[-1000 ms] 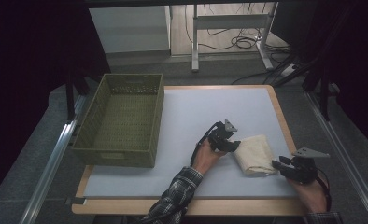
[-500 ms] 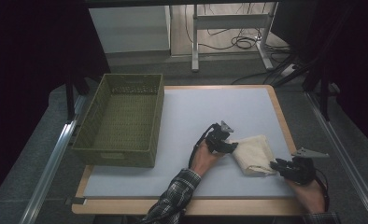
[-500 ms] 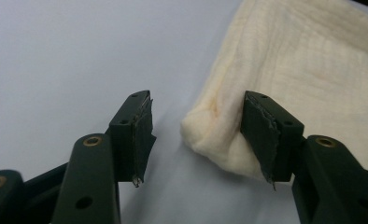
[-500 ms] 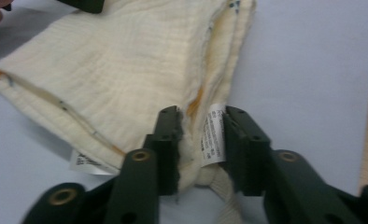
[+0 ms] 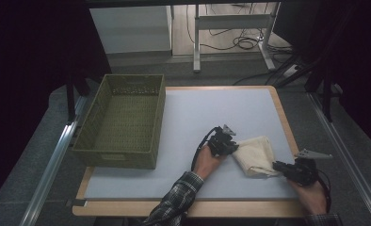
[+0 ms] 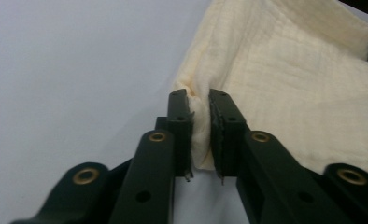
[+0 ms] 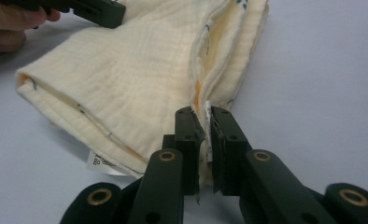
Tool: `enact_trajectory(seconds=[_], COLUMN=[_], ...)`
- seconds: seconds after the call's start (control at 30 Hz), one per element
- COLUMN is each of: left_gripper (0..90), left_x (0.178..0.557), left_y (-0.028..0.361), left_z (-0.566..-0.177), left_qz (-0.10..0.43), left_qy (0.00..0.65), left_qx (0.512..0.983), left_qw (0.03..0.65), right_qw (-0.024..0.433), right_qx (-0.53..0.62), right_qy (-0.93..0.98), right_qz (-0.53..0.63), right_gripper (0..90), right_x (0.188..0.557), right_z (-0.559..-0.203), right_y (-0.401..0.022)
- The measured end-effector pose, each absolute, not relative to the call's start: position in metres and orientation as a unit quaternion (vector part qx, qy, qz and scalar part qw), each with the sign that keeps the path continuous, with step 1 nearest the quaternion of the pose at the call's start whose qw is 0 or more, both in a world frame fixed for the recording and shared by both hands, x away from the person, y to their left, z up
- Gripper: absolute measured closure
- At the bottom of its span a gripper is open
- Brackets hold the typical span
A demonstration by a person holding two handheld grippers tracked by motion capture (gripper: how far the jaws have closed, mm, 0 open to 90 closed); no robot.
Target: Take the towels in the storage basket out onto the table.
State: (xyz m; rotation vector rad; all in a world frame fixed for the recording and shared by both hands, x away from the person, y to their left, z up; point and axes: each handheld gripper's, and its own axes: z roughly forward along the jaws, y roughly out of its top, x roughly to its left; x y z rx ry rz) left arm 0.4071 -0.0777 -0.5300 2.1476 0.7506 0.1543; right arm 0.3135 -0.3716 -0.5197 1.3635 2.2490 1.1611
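Looking down from the high view, I see a folded cream cloth [image 5: 255, 155] lying on the pale surface [image 5: 193, 117], toward its near right part, well apart from the green woven basket [image 5: 120, 121] that stands at the left edge

My left hand-held gripper [image 5: 227, 141] sits at the cloth's left corner, and its jaws have just been closing. In the left gripper view the pads [image 6: 181, 121] press a bunched fold of the cloth [image 6: 285, 79] between them, so it has hold of that corner with barely a gap left

My right hand-held gripper [image 5: 281, 167] is at the cloth's near right edge, and its jaws have also just been closing. In the right gripper view its pads [image 7: 219, 135] pinch the layered hem of the cloth [image 7: 140, 79], with a small white strip caught between them. A white label [image 7: 100, 162] pokes out beneath the cloth's lower fold. The other hand-held gripper shows at the top left of that view, on the far corner

Both hands rest low on the surface, a plaid sleeve [image 5: 174, 202] trailing from the left one
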Motion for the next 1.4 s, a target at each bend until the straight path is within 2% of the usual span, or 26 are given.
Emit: enact_trajectory(seconds=[0.3,0.63,1.4], left_gripper=[82.7,82.5,81.8], left_x=[0.405,0.406,0.406], left_y=[-0.064,-0.033,0.024], left_z=[-0.507,-0.49,-0.451], left_qz=[0.092,0.108,0.173], left_qy=[0.294,0.31,0.334], left_qx=[0.843,0.834,0.844], left_qw=[0.441,0.443,0.384], right_qw=[0.136,0.113,0.104], right_qx=[0.452,0.43,0.385], right_qy=[0.771,0.772,0.783], right_qz=[0.427,0.455,0.477], right_gripper=[82.3,82.3,82.2], right_x=[0.312,0.319,0.342], right_z=[-0.503,-0.491,-0.471], right_y=[-0.363,-0.339,-0.27])
